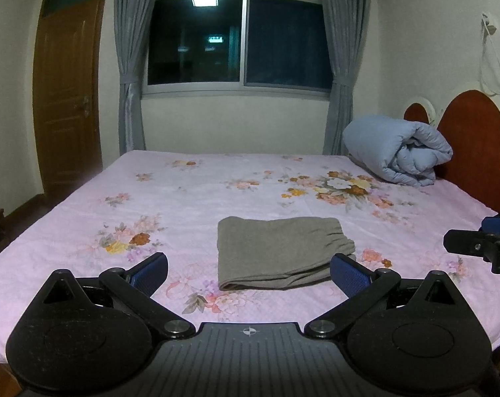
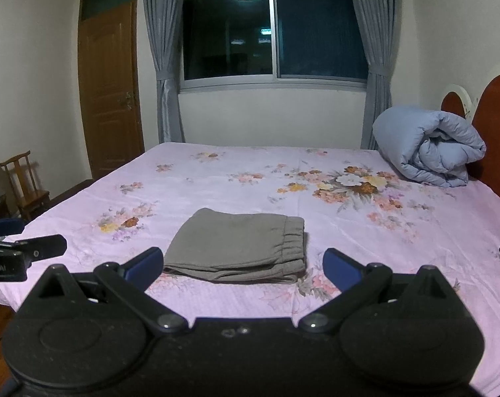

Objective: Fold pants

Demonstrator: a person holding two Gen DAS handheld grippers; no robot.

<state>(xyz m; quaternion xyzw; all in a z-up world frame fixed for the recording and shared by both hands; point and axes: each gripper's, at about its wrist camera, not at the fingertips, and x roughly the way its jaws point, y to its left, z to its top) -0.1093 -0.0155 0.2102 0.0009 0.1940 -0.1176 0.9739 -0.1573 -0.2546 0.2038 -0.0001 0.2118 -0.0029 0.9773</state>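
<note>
Pants [image 1: 279,253] lie folded near the bed's [image 1: 84,218] front edge; your left gripper [image 1: 249,269] and right gripper [image 2: 242,266] hang spread and empty; judged complete, so withdraw.

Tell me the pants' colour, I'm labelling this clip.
Plain grey-brown, no pattern. The folded pants show best in the right wrist view.
</note>
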